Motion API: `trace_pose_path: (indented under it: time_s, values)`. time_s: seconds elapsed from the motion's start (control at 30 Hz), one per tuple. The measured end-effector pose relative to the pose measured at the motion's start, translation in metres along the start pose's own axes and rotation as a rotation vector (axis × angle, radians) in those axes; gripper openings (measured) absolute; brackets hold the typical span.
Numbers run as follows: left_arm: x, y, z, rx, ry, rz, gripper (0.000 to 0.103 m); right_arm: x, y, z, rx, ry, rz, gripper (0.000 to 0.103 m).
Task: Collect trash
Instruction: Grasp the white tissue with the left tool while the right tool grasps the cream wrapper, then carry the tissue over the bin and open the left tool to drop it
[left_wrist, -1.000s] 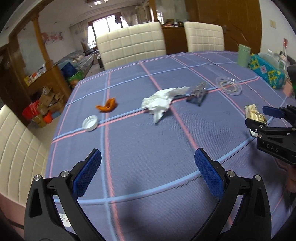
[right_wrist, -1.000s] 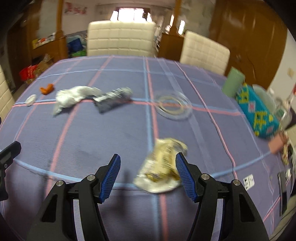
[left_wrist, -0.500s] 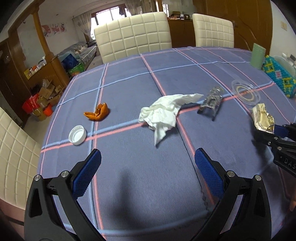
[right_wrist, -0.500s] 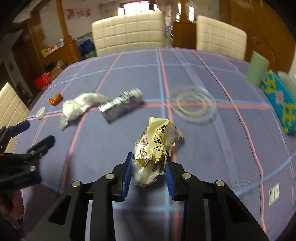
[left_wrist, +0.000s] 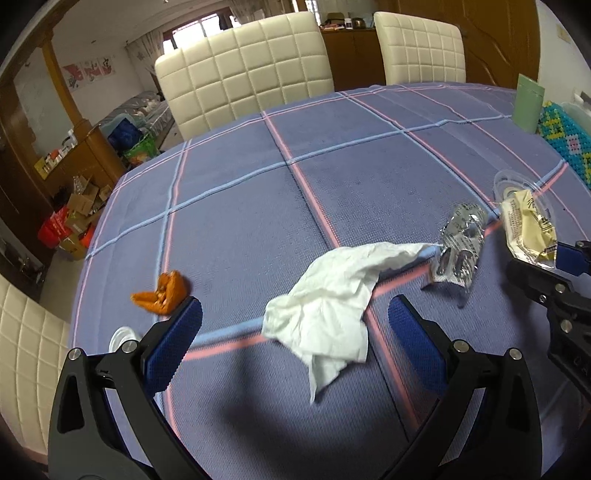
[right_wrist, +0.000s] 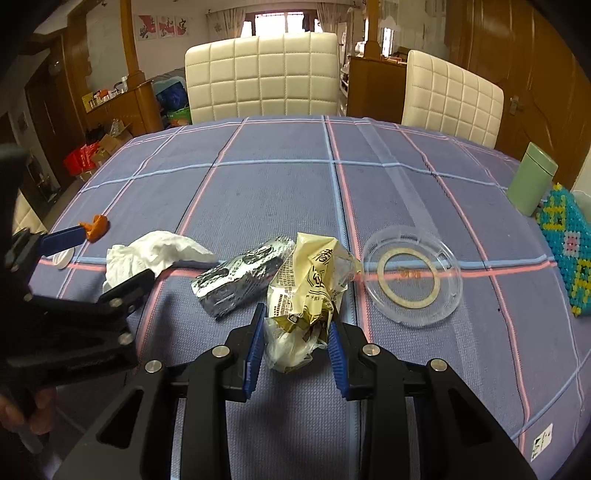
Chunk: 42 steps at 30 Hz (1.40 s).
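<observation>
Right wrist view: right gripper (right_wrist: 295, 345) clenched on crinkly yellow wrapper (right_wrist: 308, 291); left gripper (left_wrist: 291, 334) spread above tissue (left_wrist: 332, 306). Risk: slick wrapper slipping free, low grip.

A crumpled yellow wrapper (right_wrist: 308, 291) stands pinched upright between blue pads. On the surface lie a creased foil packet (right_wrist: 240, 282), a rumpled white tissue (left_wrist: 328, 306), an orange scrap (left_wrist: 162, 293), perhaps peel, and a white cap (left_wrist: 122, 338).

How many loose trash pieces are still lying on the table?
4: white tissue at centre, foil blister pack right of it, orange peel and white cap to the left. Others may be hidden.
</observation>
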<state>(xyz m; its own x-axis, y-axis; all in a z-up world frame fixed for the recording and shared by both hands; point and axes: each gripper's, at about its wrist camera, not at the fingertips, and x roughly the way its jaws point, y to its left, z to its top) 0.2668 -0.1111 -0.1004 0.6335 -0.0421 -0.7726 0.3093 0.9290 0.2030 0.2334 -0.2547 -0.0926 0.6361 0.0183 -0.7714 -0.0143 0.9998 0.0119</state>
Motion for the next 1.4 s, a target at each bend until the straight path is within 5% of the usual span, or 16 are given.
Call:
trace_pose_path:
  time_s: [0.1, 0.17, 0.27, 0.77, 1.4]
  values:
    - [0.008, -0.002, 0.002, 0.012, 0.013, 0.006, 0.076, 0.002, 0.0, -0.001, 0.003, 0.009, 0.006, 0.031]
    - [0.014, 0.001, 0.002, -0.004, 0.043, -0.053, 0.047, 0.002, 0.002, -0.002, -0.001, 0.009, 0.002, 0.031]
    - [0.012, 0.001, 0.0, 0.005, 0.057, -0.075, 0.031, 0.0, 0.004, -0.002, -0.002, 0.008, 0.004, 0.031]
    - [-0.067, 0.019, -0.045, 0.003, -0.041, -0.024, 0.026, -0.045, 0.055, -0.015, -0.122, -0.027, 0.106, 0.031]
    - [-0.133, 0.114, -0.122, -0.148, -0.071, 0.118, 0.026, -0.069, 0.168, -0.03, -0.298, -0.008, 0.2, 0.031]
